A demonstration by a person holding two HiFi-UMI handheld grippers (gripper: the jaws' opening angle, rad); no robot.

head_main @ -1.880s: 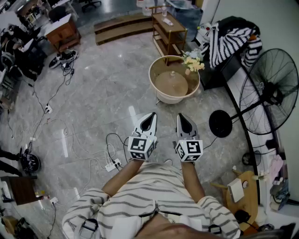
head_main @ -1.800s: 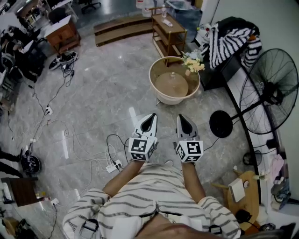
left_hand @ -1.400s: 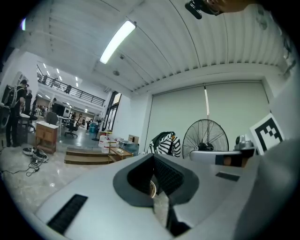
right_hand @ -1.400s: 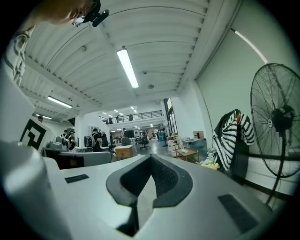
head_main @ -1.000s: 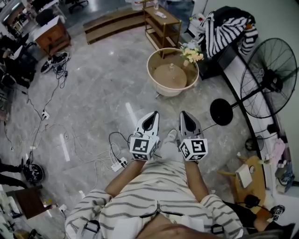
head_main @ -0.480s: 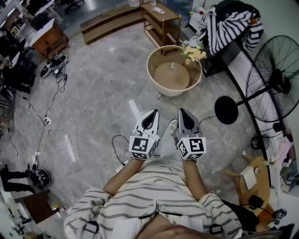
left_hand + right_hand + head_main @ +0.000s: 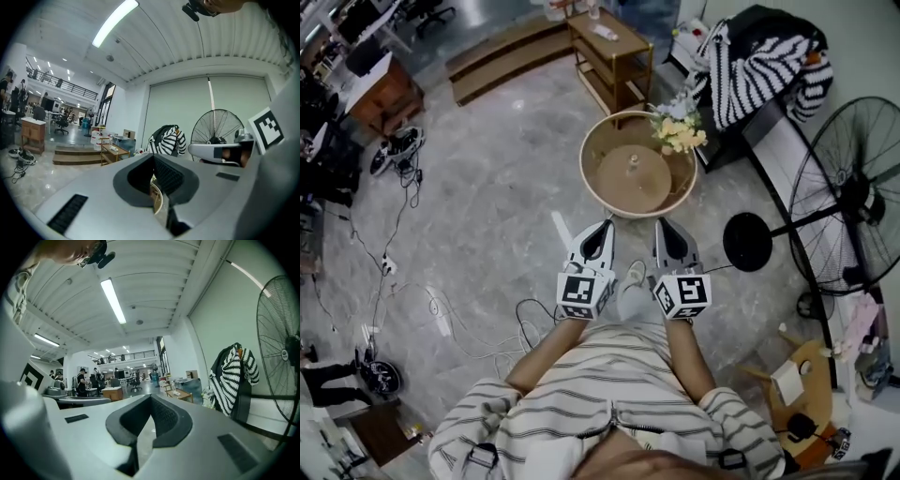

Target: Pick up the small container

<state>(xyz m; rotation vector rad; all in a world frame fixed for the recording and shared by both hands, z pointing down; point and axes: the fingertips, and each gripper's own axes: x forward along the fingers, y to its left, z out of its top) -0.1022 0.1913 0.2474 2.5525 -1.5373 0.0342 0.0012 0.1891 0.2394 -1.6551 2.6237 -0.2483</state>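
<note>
In the head view a small pale container (image 7: 632, 161) stands upright in the middle of a tan round top, inside a wide beige tub (image 7: 592, 176) on the floor. My left gripper (image 7: 605, 225) and right gripper (image 7: 662, 223) are held side by side just short of the tub's near rim, both pointing at it. Both are shut with nothing between the jaws. In the left gripper view the left gripper (image 7: 153, 157) shows a sliver of beige rim through its notch. In the right gripper view the right gripper (image 7: 151, 397) points into the room.
Yellow flowers (image 7: 680, 132) lean on the tub's right rim. A black standing fan (image 7: 851, 202) with a round base (image 7: 747, 242) stands to the right. Behind the tub are a wooden shelf (image 7: 610, 52) and a striped garment (image 7: 761, 58). Cables (image 7: 441, 314) lie on the floor at the left.
The person has walked forward: the tub now lies close in front of both grippers. The grippers have kept their side-by-side hold and stayed shut.
</note>
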